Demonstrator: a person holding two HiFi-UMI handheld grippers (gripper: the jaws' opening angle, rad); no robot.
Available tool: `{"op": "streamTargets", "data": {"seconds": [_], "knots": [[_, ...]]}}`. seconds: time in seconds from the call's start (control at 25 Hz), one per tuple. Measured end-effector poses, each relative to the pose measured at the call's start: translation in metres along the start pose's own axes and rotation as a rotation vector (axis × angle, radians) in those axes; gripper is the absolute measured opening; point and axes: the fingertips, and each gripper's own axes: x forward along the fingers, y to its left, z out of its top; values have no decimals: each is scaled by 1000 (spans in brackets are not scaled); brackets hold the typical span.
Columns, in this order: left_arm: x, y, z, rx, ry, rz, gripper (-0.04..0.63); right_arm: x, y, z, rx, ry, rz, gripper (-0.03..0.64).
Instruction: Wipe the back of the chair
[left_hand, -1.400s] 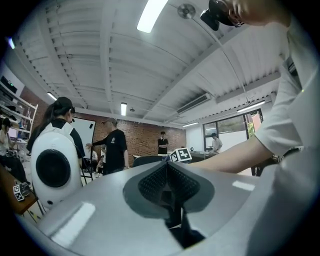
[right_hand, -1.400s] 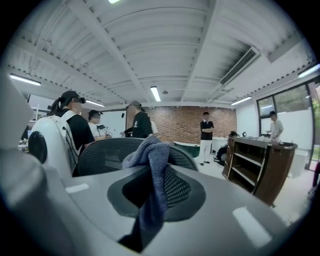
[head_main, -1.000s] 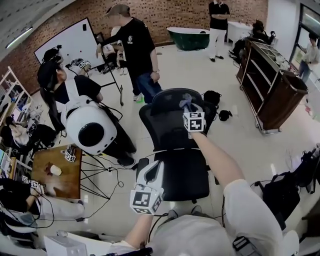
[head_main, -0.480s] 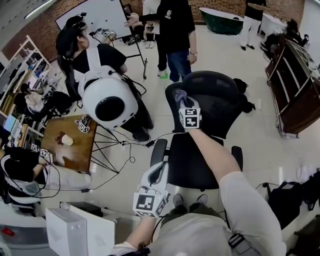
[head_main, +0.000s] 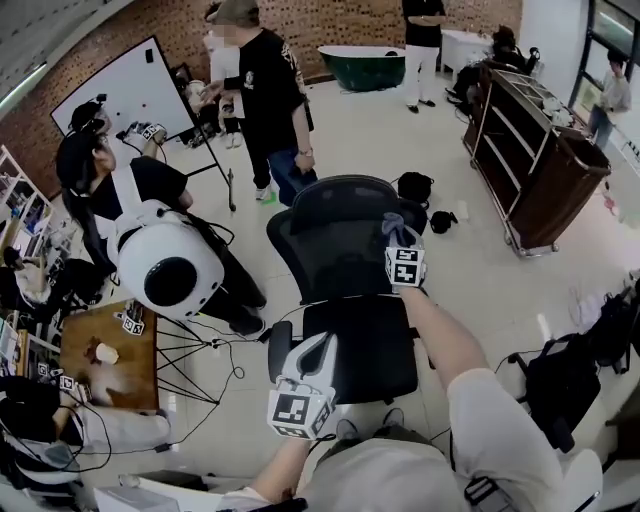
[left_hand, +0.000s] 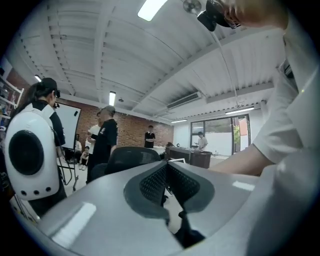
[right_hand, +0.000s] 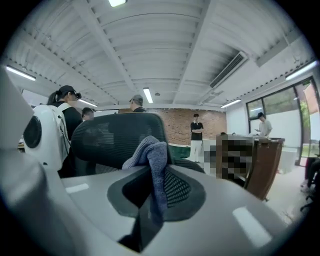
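A black mesh office chair stands in the middle of the head view, its backrest facing me above the seat. My right gripper is shut on a blue-grey cloth and holds it at the right edge of the backrest. In the right gripper view the cloth bulges up from between the jaws, with the backrest just behind it. My left gripper hangs low by the chair's left armrest. Its jaws are shut with nothing between them.
A person wearing a round white backpack stands close at the left, and another in black stands behind the chair. A wooden table is at the lower left, with a tripod and cables beside it. A brown cart is at the right.
My right gripper with the cloth went from the right part of the backrest to its left part, then back to its right edge. The head view swung about. The left gripper stayed low and shut.
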Motion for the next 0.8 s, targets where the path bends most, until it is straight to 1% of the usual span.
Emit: {"op": "streamTargets", "data": {"seconds": [0.04,0.12,0.16,0.24,0.28,0.32,0.36,0.44,0.48,0.56,0.6,0.68,0.72,0.8], "knots": [[5,-9,-4,2,22,-30,66,-4,-13,-5,-1,-1,-13,48],[11,-20,-11,-12,84,-65,66,-8,-22,-8,-15,-5,-12,48],[14,-22,-11,-15,92,-73,66,-9,-21,-5,-14,-12,-6,48],[20,-21,-5,-13,73,-75,66,-11,-8,4,1,-35,20,48],[19,-18,-5,-22,78,-64,66,-12,8,8,2,-48,50,48],[17,-14,-6,-39,99,-47,66,-12,33,10,0,-55,94,48],[15,-6,-7,-43,102,-29,66,-10,64,8,-1,-53,148,48],[14,12,-4,-28,72,4,66,2,136,-5,0,-21,268,48],[13,23,-1,-29,67,27,66,13,173,-15,-19,2,326,48],[11,47,7,-22,23,87,66,42,240,-34,-91,46,418,48],[8,58,10,-24,13,121,66,59,266,-45,-116,74,445,48],[2,76,9,-32,28,181,66,95,300,-67,-138,138,464,48],[-1,84,7,-34,43,208,66,113,307,-75,-139,164,457,47],[-5,101,0,-33,66,251,66,145,306,-85,-129,197,416,46]]}}
